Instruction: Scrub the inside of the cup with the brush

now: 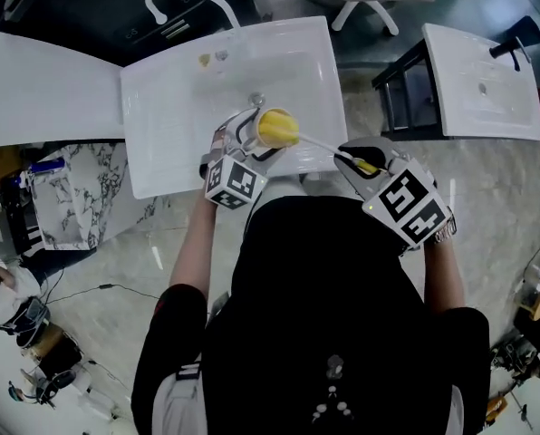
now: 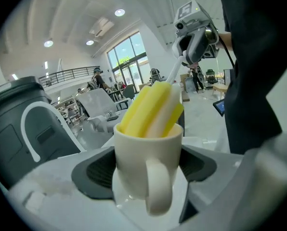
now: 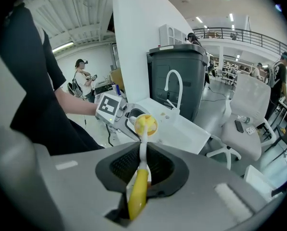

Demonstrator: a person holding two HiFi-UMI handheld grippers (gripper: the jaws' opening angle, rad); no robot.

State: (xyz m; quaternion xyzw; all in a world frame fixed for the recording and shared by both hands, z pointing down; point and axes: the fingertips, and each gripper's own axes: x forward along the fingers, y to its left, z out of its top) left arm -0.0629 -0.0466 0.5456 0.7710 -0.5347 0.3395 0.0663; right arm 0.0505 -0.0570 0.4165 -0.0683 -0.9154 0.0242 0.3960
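Cream ceramic cup with handle [image 2: 148,162] pinched between jaws of left gripper [image 1: 256,139], held over front edge of white rectangular sink [image 1: 161,107], yellow-and-white sponge brush [image 2: 150,107] sunk into cup mouth, yellow handle clamped in right gripper [image 3: 142,167].

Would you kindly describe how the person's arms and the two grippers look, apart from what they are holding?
The left gripper and the right gripper are light grey moulded shells with dark ribbed pads inside the jaws. Each bears a white cube printed with black square markers. The arms emerge from a black short-sleeved top.
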